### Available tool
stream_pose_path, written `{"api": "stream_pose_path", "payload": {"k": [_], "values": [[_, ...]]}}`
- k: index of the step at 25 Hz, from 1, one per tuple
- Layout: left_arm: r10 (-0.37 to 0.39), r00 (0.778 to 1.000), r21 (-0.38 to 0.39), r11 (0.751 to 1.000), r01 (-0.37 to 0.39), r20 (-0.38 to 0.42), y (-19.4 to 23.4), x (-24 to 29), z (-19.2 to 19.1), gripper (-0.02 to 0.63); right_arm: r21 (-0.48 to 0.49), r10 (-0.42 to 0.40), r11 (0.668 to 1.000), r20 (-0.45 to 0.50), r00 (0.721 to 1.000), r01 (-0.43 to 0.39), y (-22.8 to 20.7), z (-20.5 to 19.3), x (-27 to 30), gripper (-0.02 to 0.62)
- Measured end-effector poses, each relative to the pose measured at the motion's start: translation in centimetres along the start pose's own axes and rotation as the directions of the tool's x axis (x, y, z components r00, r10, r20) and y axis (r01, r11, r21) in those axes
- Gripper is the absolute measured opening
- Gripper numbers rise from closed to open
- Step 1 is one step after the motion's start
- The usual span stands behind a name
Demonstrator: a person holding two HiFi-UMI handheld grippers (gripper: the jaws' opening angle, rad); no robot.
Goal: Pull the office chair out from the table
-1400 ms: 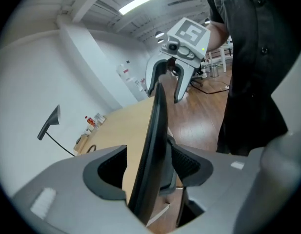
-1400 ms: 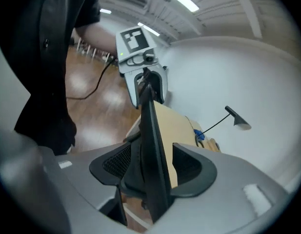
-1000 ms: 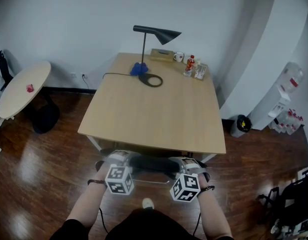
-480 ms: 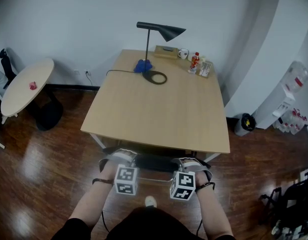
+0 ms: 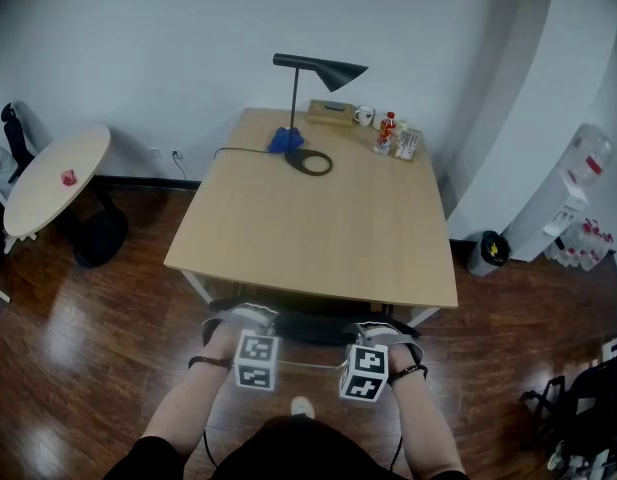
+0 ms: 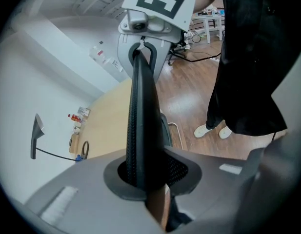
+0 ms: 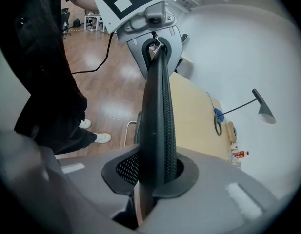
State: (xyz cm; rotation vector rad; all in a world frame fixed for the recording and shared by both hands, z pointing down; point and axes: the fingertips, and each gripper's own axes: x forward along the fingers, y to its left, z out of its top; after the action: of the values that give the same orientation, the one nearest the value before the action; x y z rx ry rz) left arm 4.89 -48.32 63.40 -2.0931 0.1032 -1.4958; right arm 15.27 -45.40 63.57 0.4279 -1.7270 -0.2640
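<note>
The chair [image 5: 306, 326] is sitting tucked under the near edge of the table [image 5: 318, 228], the lamp [image 5: 313, 72] is standing at its far edge with the cup [image 5: 364, 116] and bottle [image 5: 387, 128] to the right, the round table [image 5: 53, 178] is sitting off left, and the bin [image 5: 485, 252] is standing off right.

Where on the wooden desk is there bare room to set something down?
The near two thirds of the light wooden desk is bare, from the black lamp's ring base to the edge above the black office chair. Crowded: the far edge, with wooden box, white mug and red bottle.
</note>
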Motion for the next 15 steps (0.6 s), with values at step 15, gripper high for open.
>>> {"api": "stream_pose_path", "payload": {"k": [15], "values": [[-0.008,1.0,-0.001,1.0,0.008,0.004,-4.0,-2.0,0.8,0.063,0.025,0.05,0.998,-0.004,0.999,-0.05,4.4,0.9,-1.9,0.061]]}}
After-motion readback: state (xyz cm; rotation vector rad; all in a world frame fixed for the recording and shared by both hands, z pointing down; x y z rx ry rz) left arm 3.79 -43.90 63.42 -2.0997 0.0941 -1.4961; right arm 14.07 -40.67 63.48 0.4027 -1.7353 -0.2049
